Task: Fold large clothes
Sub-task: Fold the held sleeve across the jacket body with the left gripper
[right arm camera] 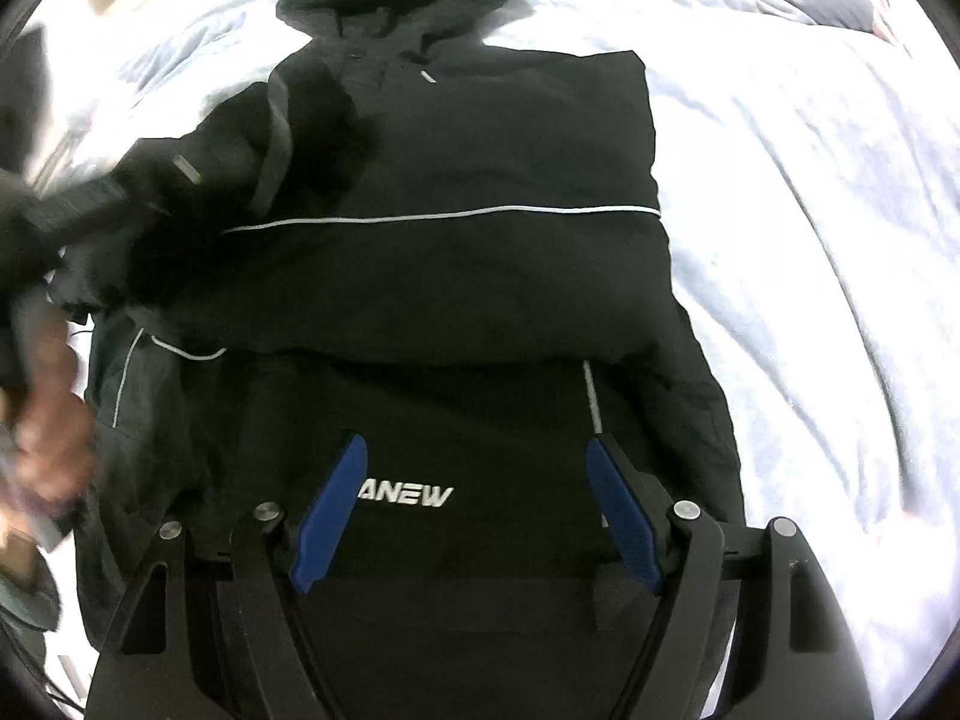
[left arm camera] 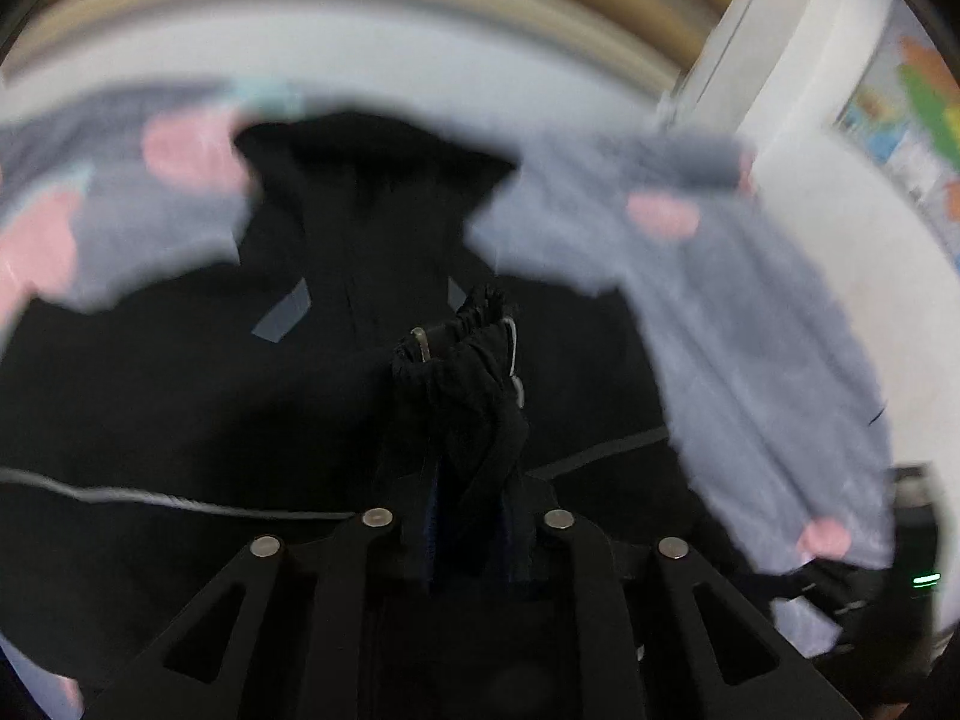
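The soft, probably slippery black hooded jacket (right arm camera: 456, 276) is pinched at a bunched cuff (left arm camera: 474, 324) by the left gripper (left arm camera: 465, 336), while the right gripper (right arm camera: 477, 504) is held spread, empty, above the near hem.

Clear bedsheet (right arm camera: 810, 240) rt of jacket (right arm camera: 480, 180)

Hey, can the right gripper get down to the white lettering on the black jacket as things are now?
Probably yes. The right gripper hangs open directly above the white lettering on the black jacket, with nothing between its blue fingers and the cloth.
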